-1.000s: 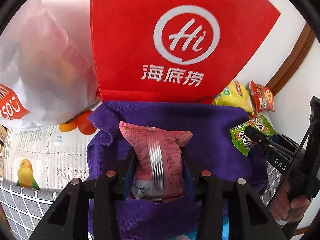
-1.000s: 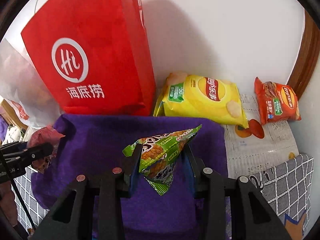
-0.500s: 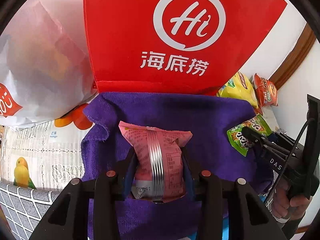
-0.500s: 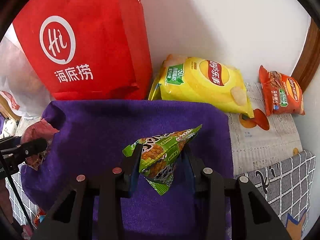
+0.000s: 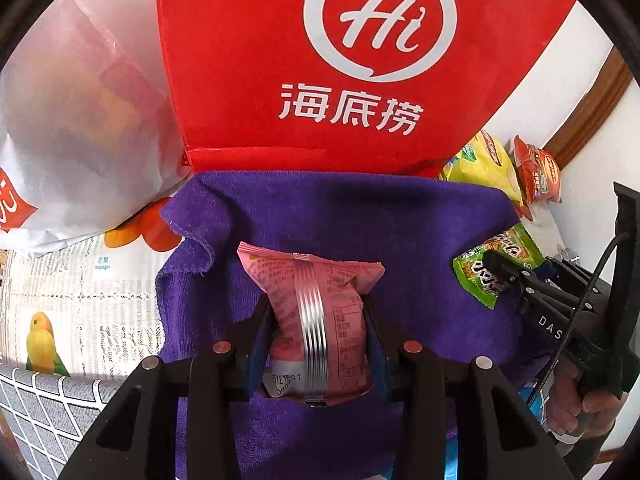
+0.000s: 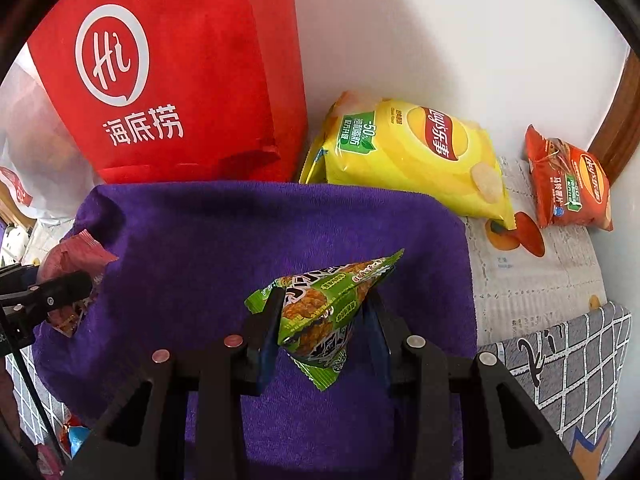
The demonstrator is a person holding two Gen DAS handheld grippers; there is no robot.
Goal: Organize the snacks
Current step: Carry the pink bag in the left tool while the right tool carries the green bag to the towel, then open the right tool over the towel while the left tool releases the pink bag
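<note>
My left gripper [image 5: 316,312] is shut on a pink snack packet [image 5: 316,316], held above a purple towel [image 5: 360,216]. My right gripper [image 6: 324,320] is shut on a green snack packet [image 6: 324,308], held above the same towel [image 6: 240,240]. Each gripper shows in the other's view: the right one with the green packet [image 5: 492,268] at the right edge, the left one with the pink packet [image 6: 72,264] at the left edge. A large yellow chip bag [image 6: 416,152] and a small orange chip bag [image 6: 568,184] lie against the wall to the right.
A red shopping bag [image 5: 340,60] stands behind the towel against the white wall, and it also shows in the right wrist view [image 6: 172,80]. A white plastic bag [image 5: 72,128] sits to its left. A fruit-print paper [image 6: 532,268] and a grey checked cloth [image 6: 568,368] cover the surface.
Both grippers have moved forward toward the red bag and the wall with their packets still held. The bags look larger and closer now.
</note>
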